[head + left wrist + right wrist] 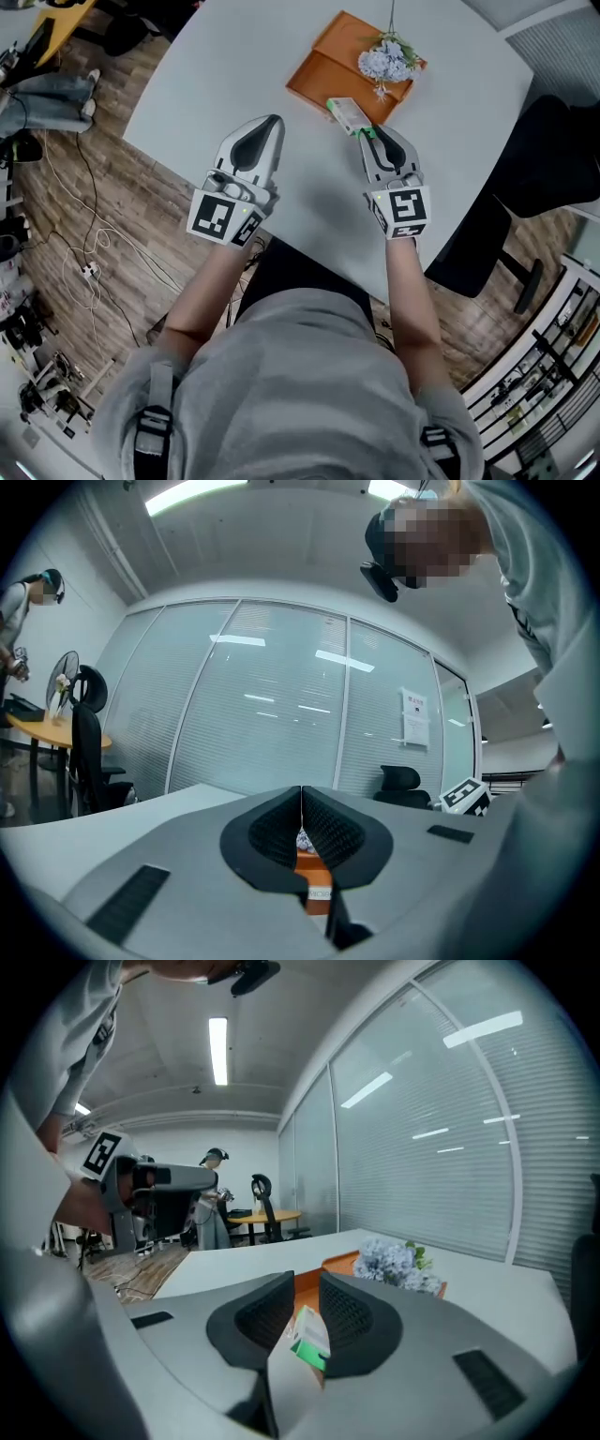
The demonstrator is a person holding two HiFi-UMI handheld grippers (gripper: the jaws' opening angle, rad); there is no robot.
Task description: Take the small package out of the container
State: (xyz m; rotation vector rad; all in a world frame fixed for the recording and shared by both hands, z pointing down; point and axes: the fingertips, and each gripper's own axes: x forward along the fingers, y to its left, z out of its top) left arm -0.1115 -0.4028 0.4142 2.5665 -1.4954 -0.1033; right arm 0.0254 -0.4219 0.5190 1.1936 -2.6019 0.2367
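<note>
Head view: the orange container point(323, 66) sat toward the far side of the desk point(450, 150), with a bunch of pale flowers point(386, 61) on its right end. The small package point(345, 114), white with a green end, was at the container's near edge, pinched at the tip of the right gripper point(367, 131). Whether it was clear of the rim couldn't be told from here. The left gripper point(273, 122) hung over bare desk toward the near-left edge, well apart from the container; likely parked there to stay out of the way.

Left gripper view: left gripper point(302, 808) jaws were pressed together with nothing between them. A sliver of the container point(314, 862) showed below the jaws, so it was aimed at the container but idle.

Right gripper view: right gripper point(306, 1288) jaws were clamped on the small package point(309, 1338), gripped by its narrow sides and tilted with the green end toward the camera. The container point(339, 1262) and flowers point(398, 1265) lay beyond the jaws. The grip looked firm enough to carry; the extraction step seemed nearly done, with only setting the package on open desk left.
</note>
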